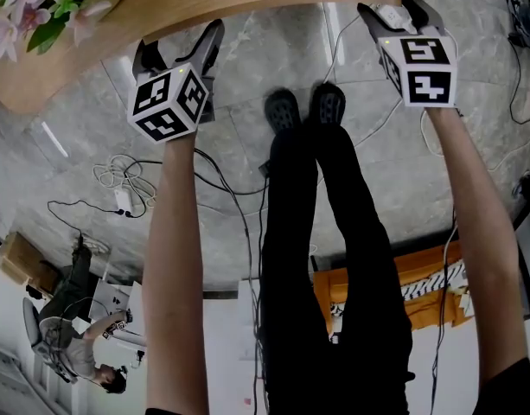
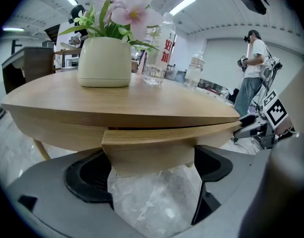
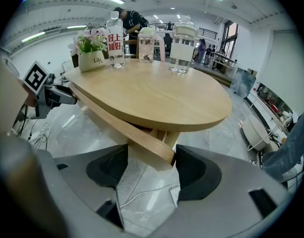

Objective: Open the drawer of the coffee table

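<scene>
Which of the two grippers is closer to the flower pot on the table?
Left. The left gripper grips the drawer front close below the flower pot; the right gripper grips its other end, far along the coffee table from the pot.

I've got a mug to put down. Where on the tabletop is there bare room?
The half of the tabletop above the drawer is bare wood. The far edge is crowded: flower pot, bottle, jar.

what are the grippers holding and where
The drawer front: left gripper clamps its left end, right gripper its right end.
</scene>
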